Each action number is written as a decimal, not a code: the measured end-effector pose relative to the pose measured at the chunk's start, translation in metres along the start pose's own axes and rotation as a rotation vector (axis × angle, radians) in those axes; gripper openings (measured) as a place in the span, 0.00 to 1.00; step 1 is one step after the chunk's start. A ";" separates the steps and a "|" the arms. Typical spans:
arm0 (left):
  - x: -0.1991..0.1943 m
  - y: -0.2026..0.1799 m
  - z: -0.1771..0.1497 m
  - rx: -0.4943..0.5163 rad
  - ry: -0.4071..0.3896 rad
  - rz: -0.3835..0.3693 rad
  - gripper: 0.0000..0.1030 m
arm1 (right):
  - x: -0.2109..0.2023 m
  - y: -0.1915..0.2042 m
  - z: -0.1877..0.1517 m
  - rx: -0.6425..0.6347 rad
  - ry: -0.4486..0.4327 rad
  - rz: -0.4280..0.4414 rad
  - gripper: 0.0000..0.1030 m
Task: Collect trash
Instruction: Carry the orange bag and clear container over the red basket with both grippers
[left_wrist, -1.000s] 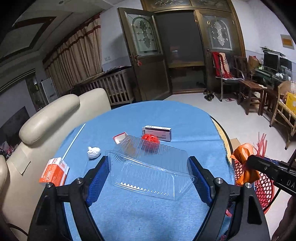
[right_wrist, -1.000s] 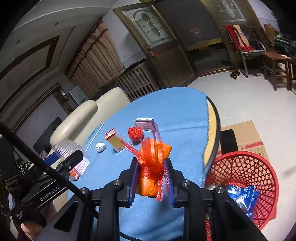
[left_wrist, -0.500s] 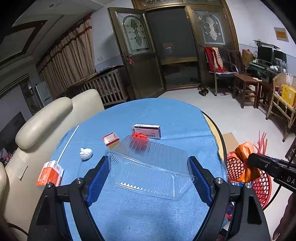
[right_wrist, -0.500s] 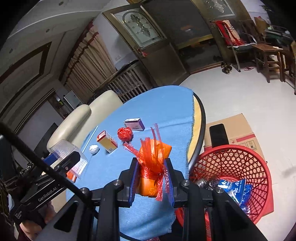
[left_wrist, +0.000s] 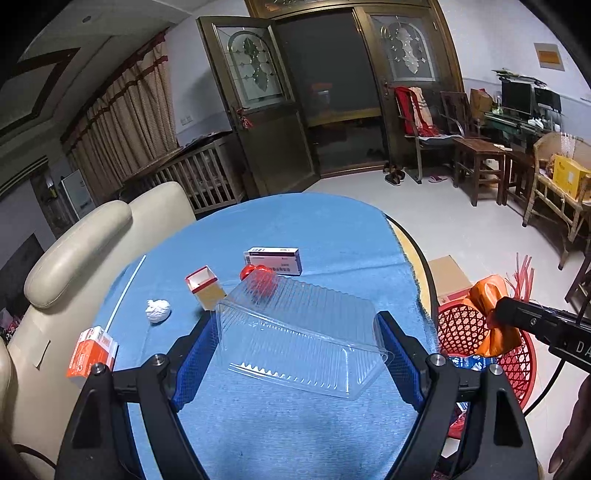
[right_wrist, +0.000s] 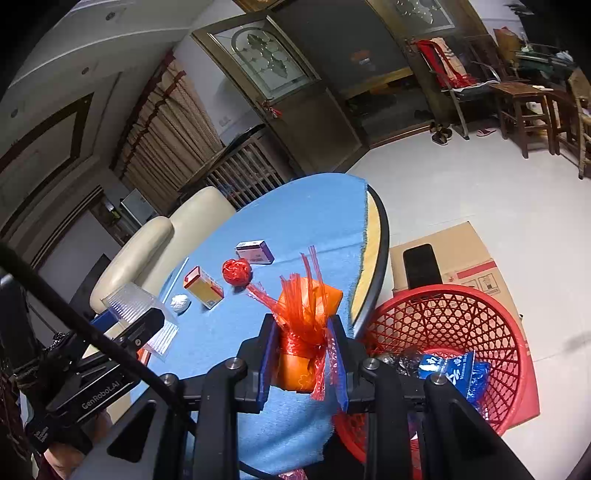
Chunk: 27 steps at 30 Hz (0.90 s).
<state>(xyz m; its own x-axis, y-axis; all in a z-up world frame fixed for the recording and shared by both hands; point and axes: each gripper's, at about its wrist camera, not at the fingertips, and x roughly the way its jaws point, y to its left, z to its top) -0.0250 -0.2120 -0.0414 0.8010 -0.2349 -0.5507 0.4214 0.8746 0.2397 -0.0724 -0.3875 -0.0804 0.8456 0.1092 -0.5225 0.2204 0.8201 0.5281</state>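
Observation:
My left gripper (left_wrist: 297, 343) is shut on a clear plastic clamshell box (left_wrist: 299, 332), held above the blue table (left_wrist: 332, 229). My right gripper (right_wrist: 301, 328) is shut on an orange packet wrapped in red plastic net (right_wrist: 304, 321), at the table's right edge beside the red trash basket (right_wrist: 461, 325). That packet shows in the left wrist view (left_wrist: 491, 306) over the basket (left_wrist: 465, 332). On the table lie a red crumpled ball (right_wrist: 236, 271), a white paper wad (left_wrist: 158, 311), a purple-white box (left_wrist: 273, 258), a red-topped box (left_wrist: 205, 286) and an orange box (left_wrist: 92, 352).
The basket holds a blue wrapper (right_wrist: 450, 373) and other trash. A flattened cardboard box (right_wrist: 461, 254) with a black phone-like slab lies on the floor behind it. A cream sofa (left_wrist: 85, 243) borders the table's left. A white straw (left_wrist: 125, 291) lies near the table's left edge.
My right gripper has carried the orange packet rightward, from over the table to its edge by the basket. My left gripper still holds the clear box and has drifted slightly.

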 end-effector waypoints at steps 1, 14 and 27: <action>0.000 -0.001 0.000 0.001 0.001 -0.002 0.83 | -0.001 -0.002 0.000 0.004 0.000 -0.002 0.28; 0.002 -0.014 0.000 0.023 0.012 -0.017 0.83 | -0.005 -0.014 -0.003 0.032 0.004 -0.012 0.28; 0.000 -0.030 0.000 0.053 0.024 -0.036 0.83 | -0.006 -0.022 -0.003 0.063 0.002 -0.015 0.28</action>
<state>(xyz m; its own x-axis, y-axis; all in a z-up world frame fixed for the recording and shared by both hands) -0.0376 -0.2380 -0.0490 0.7749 -0.2547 -0.5785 0.4718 0.8421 0.2613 -0.0840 -0.4045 -0.0907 0.8409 0.0982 -0.5323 0.2638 0.7844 0.5614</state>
